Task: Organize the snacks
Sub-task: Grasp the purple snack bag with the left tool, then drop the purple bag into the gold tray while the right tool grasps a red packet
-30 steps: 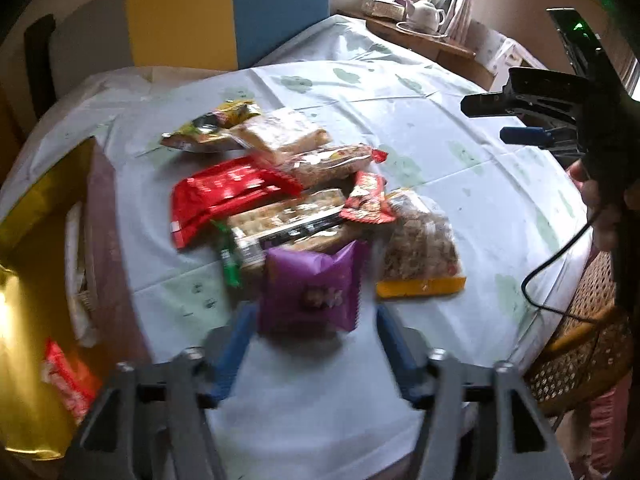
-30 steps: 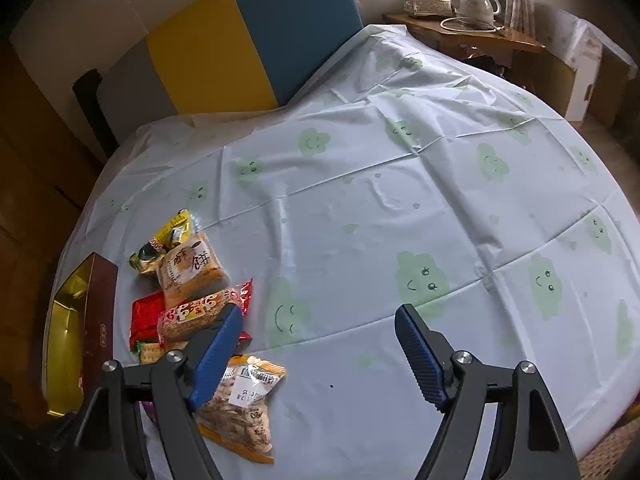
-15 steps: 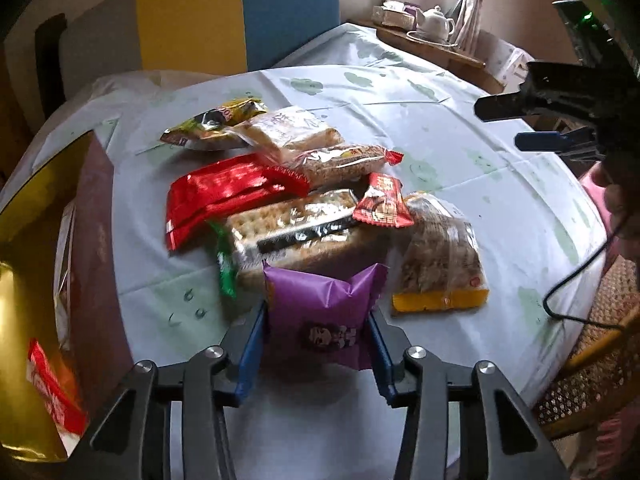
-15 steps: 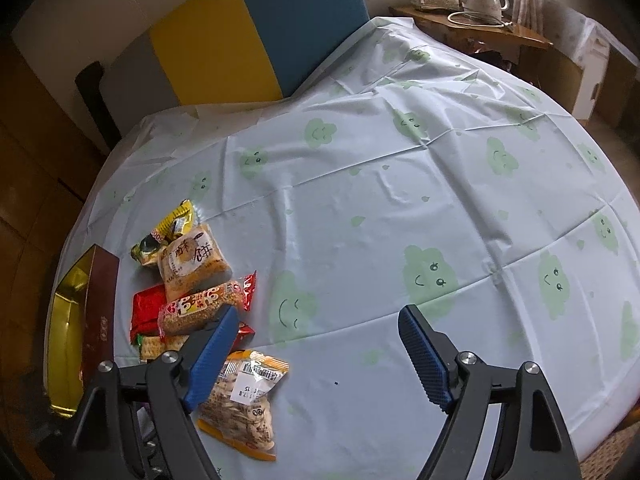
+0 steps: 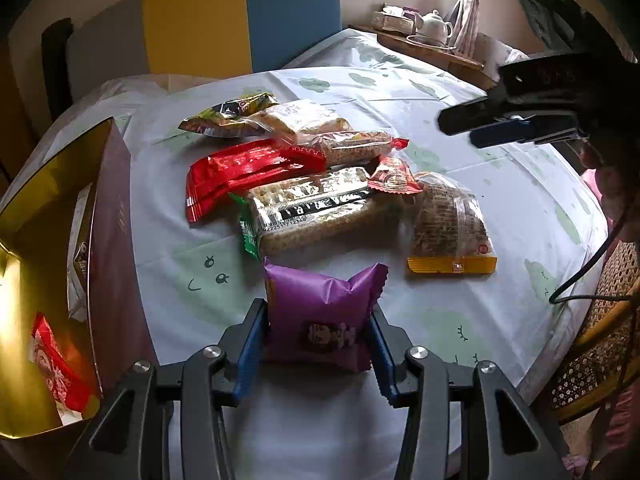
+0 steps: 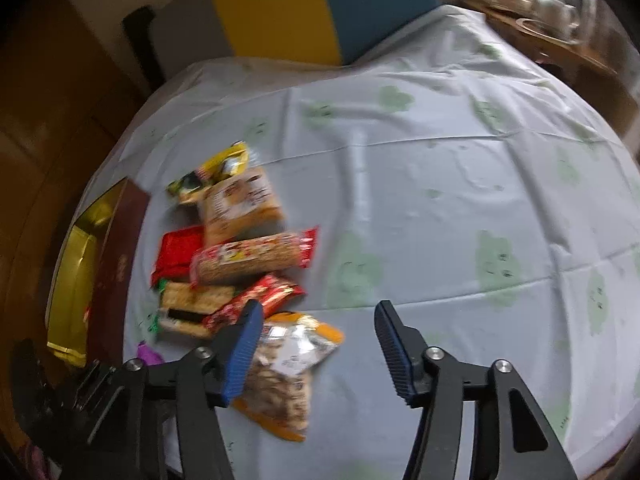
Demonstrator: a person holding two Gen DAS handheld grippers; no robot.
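My left gripper (image 5: 318,332) is shut on a purple snack packet (image 5: 320,312), its blue pads pressing both sides just above the tablecloth. Beyond it lies a pile of snacks: a cracker pack (image 5: 316,208), a red pack (image 5: 244,172), a small red packet (image 5: 394,176) and a clear nut packet (image 5: 448,220). An open gold-lined box (image 5: 36,216) stands at the left with a red packet inside. My right gripper (image 6: 319,312) hovers over the nut packet (image 6: 288,368) and bare cloth. Its jaws are closing and grip nothing.
A light tablecloth with green cloud faces (image 6: 460,208) covers the round table. A chair with a yellow and blue back (image 5: 240,20) stands behind it. A side table holds a teapot (image 5: 434,24). A wicker chair (image 5: 600,340) and a black cable sit at the right edge.
The left jaws closed onto the purple packet. The right gripper swung left towards the snack pile and rolled, and its jaws narrowed; its view is now blurred.
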